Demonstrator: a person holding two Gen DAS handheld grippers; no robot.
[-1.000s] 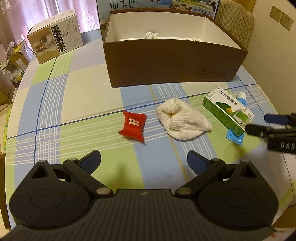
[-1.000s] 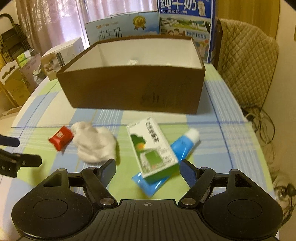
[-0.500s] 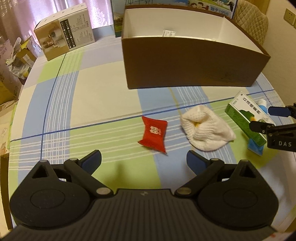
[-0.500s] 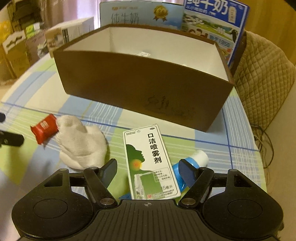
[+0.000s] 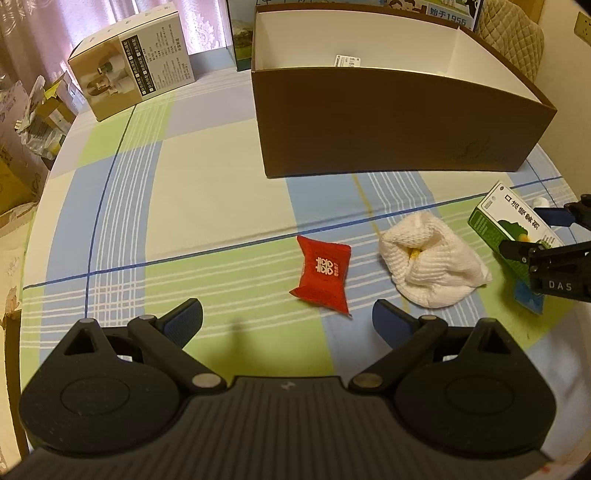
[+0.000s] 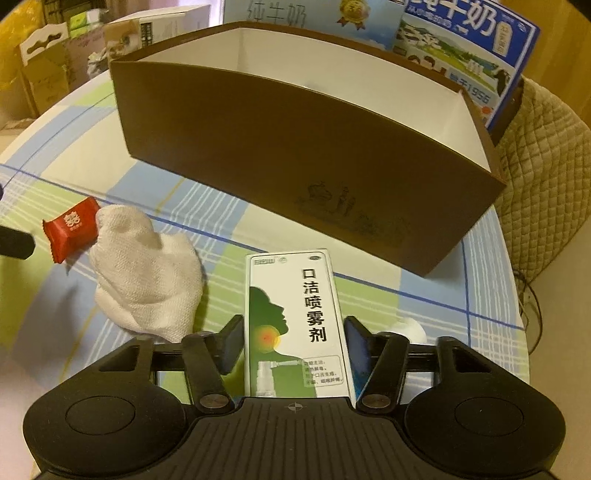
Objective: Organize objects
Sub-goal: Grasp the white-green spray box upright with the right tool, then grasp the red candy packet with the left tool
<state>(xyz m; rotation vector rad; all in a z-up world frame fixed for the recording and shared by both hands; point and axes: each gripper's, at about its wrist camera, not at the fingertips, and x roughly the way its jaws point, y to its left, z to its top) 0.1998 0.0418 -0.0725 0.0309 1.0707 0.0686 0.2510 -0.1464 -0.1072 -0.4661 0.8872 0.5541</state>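
Our right tool (image 6: 293, 343) has just been closing its jaws on the green-and-white spray box (image 6: 295, 325), which lies on the checked surface (image 5: 207, 192) before the brown box (image 5: 388, 133). Our left tool (image 5: 288, 317) hangs with jaws apart above the red packet (image 5: 323, 269), beside the white cloth (image 5: 432, 262).

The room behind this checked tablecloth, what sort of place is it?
Probably a home dining or living room: pink curtains, a quilted beige chair pulled up to the cloth-covered table, milk cartons and cardboard boxes stacked around, and a wall socket.
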